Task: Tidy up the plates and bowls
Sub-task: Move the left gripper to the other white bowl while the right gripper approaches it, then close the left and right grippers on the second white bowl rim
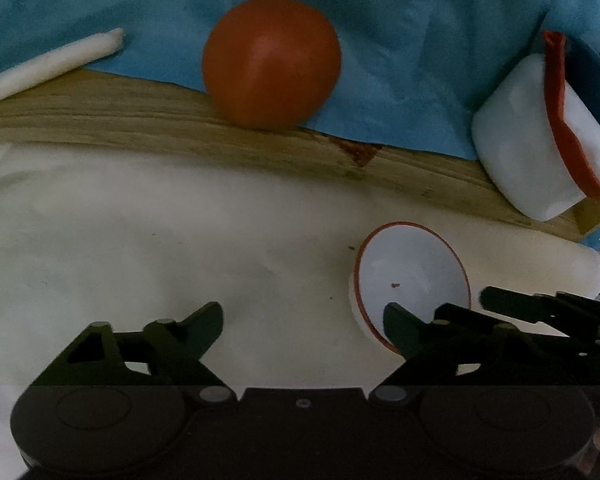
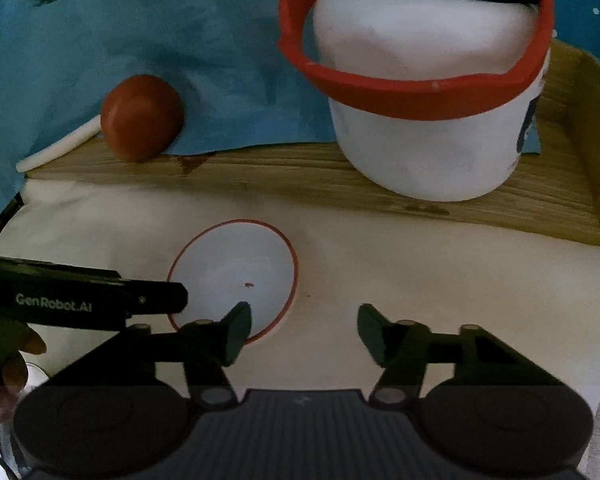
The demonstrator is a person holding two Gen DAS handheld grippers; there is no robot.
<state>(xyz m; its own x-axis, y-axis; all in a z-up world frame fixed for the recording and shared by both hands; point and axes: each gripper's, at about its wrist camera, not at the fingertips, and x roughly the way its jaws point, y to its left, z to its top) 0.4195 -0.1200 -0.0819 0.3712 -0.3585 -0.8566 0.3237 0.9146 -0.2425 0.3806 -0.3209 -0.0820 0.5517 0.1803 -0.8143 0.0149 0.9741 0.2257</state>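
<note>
Left wrist view. The left gripper (image 1: 302,322) hovers over a cream sheet (image 1: 140,240) with its jaws spread wide and nothing between them. A small white bowl (image 1: 410,276) with a thin red rim lies on the sheet at the near right, tipped so that its opening faces the camera; the gripper's right fingertip overlaps its near rim, though contact cannot be confirmed. A dark speck sits inside the bowl. Beyond the sheet runs a wooden board (image 1: 140,120), and behind it a blue cloth (image 1: 380,60). An orange ball (image 1: 271,62) rests at the cloth's near edge, touching the board. A white rolled stick (image 1: 48,66) lies at the far left. A white bucket (image 1: 540,136) with a red handle stands at the far right on the board. The right gripper's finger (image 1: 540,304) enters from the right edge, just beside the bowl.

Right wrist view. The right gripper (image 2: 304,330) also has its jaws wide apart and empty. The bowl (image 2: 236,272) lies near centre-left on the sheet (image 2: 420,280), with the gripper's left fingertip overlapping its near rim. The left gripper's finger (image 2: 100,296) reaches in from the left, its tip at the bowl's left rim. The bucket (image 2: 428,136) stands far right on the board (image 2: 280,176); the ball (image 2: 142,118) and the stick (image 2: 56,148) lie far left against the cloth (image 2: 180,40).
</note>
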